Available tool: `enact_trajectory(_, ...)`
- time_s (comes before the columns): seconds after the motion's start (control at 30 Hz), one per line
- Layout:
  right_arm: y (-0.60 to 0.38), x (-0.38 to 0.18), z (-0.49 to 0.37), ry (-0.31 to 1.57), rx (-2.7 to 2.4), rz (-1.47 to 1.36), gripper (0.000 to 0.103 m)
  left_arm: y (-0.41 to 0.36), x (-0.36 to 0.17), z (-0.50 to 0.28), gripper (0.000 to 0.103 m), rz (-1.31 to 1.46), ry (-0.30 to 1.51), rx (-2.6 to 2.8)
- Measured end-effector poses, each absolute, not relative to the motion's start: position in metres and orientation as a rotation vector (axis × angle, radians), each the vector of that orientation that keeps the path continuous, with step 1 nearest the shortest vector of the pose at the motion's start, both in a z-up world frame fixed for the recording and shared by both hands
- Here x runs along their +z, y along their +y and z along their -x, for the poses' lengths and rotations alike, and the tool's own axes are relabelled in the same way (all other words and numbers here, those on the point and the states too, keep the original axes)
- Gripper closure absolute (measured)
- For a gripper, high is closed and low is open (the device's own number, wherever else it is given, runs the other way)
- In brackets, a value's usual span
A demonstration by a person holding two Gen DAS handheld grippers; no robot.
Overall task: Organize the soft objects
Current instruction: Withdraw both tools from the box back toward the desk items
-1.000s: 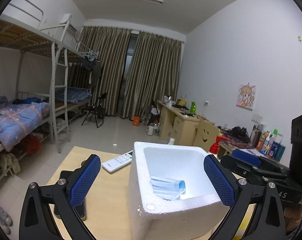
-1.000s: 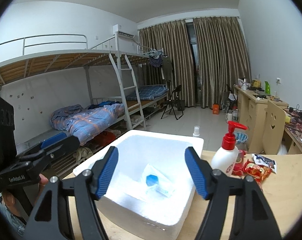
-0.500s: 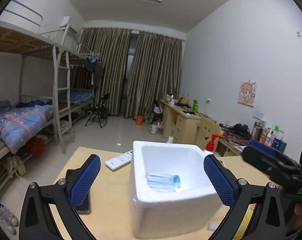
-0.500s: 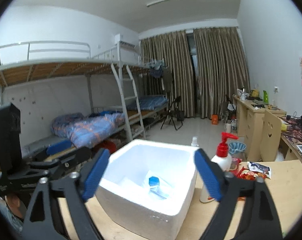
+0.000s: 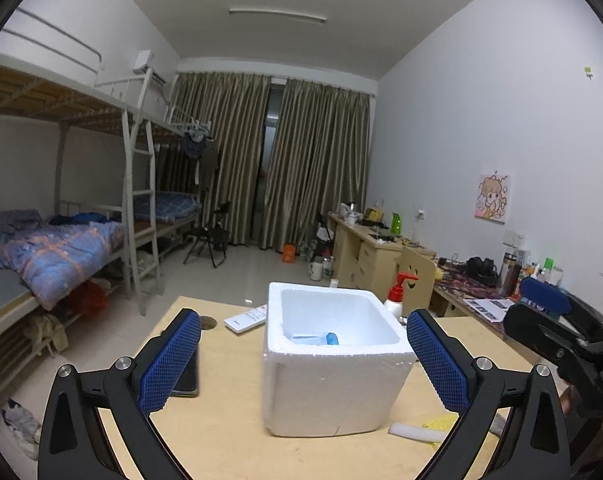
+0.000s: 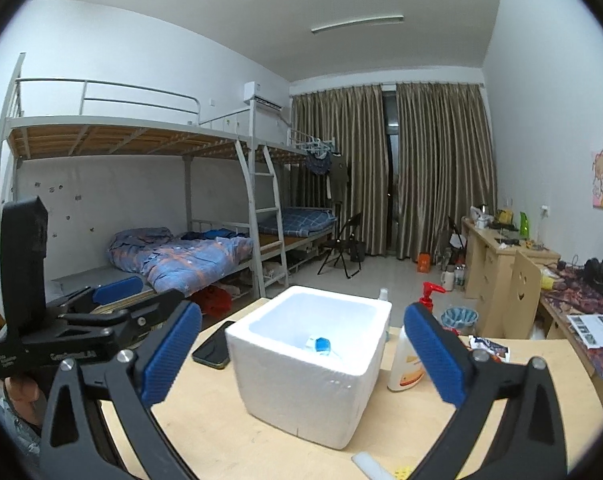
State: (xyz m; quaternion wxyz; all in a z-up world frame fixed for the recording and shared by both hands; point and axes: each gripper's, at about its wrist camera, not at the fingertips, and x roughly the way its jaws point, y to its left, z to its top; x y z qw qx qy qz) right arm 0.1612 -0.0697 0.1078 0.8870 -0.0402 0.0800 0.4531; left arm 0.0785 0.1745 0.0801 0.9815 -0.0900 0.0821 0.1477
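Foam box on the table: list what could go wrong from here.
1. The pump bottle stands right beside the foam box; a reach by the right gripper, whose jaws are opening with nothing between them, could tip it.
2. The phone lies close to the box's other side, where the left gripper might nudge it.
3. The box looks light, so pushing items in may slide it.

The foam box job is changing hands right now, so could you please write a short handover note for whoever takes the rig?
Left gripper: open, empty, short of the foam box.
Right gripper: jaws opening, nothing between them.
Done: a blue-and-clear packet lies inside the box on the wooden table.
Left: a white soft piece and something yellow lie on the table at the box's right front corner; probably next in.
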Motion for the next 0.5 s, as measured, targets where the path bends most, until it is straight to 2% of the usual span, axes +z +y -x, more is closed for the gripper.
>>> enact_trajectory(0.5, -0.102, 0.112, -0.107, 0.107, 0.904, 0.071, 0.0, 0.134, 0.09, -0.011, 0.0, 0.138, 0.108, 0.275)
